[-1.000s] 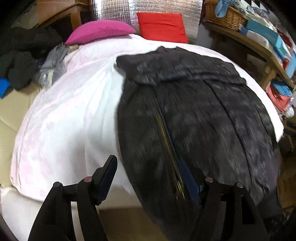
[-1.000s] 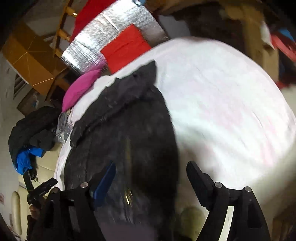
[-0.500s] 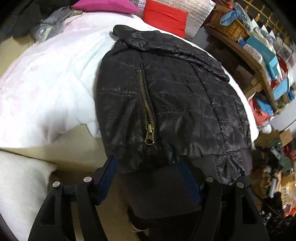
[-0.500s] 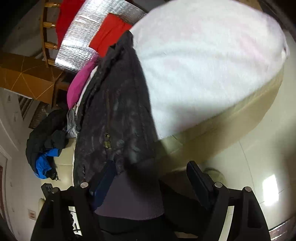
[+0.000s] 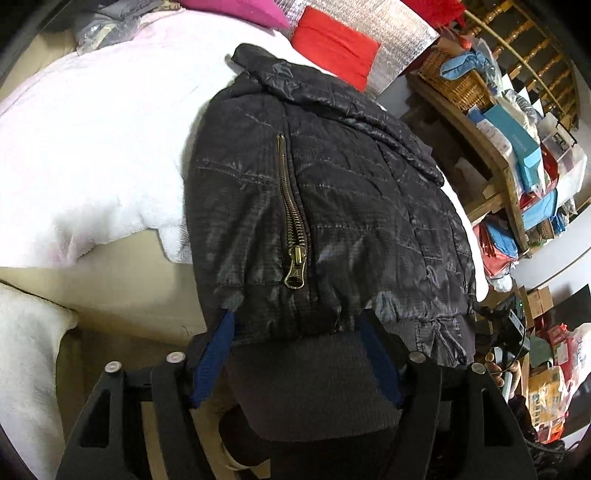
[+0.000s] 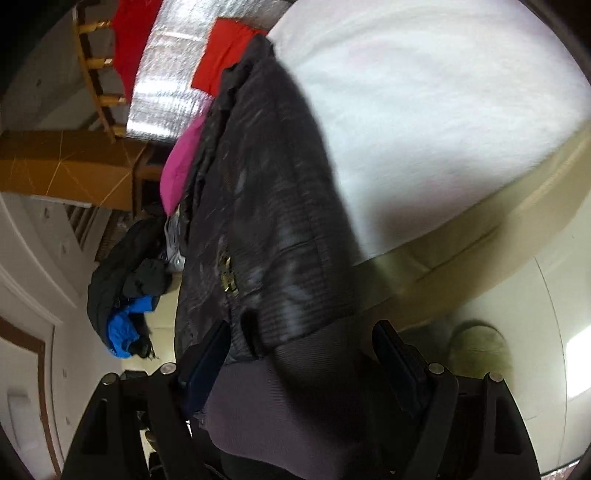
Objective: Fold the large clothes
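Observation:
A black quilted jacket (image 5: 351, 192) lies spread on a bed with a white cover (image 5: 92, 129), its collar far and its grey ribbed hem (image 5: 314, 384) hanging over the near edge. A brass zipper pull (image 5: 295, 271) sits just above the hem. My left gripper (image 5: 295, 325) straddles the hem, and its jaws are closing with the ribbed band between the blue pads (image 5: 212, 358). In the right wrist view the jacket (image 6: 266, 184) is blurred. My right gripper (image 6: 303, 328) stands open around another stretch of the hem (image 6: 280, 406).
A pink pillow (image 5: 236, 11) and a red cushion (image 5: 336, 48) lie at the bed's head. A crowded wooden shelf with a wicker basket (image 5: 454, 77) stands on the right. Dark and blue clothes (image 6: 122, 295) are piled beyond the bed. A shoe (image 6: 480, 350) rests on the pale floor.
Both grippers have dropped from above the jacket to its near hem, which now sits between their fingers. The left jaws have narrowed a little.

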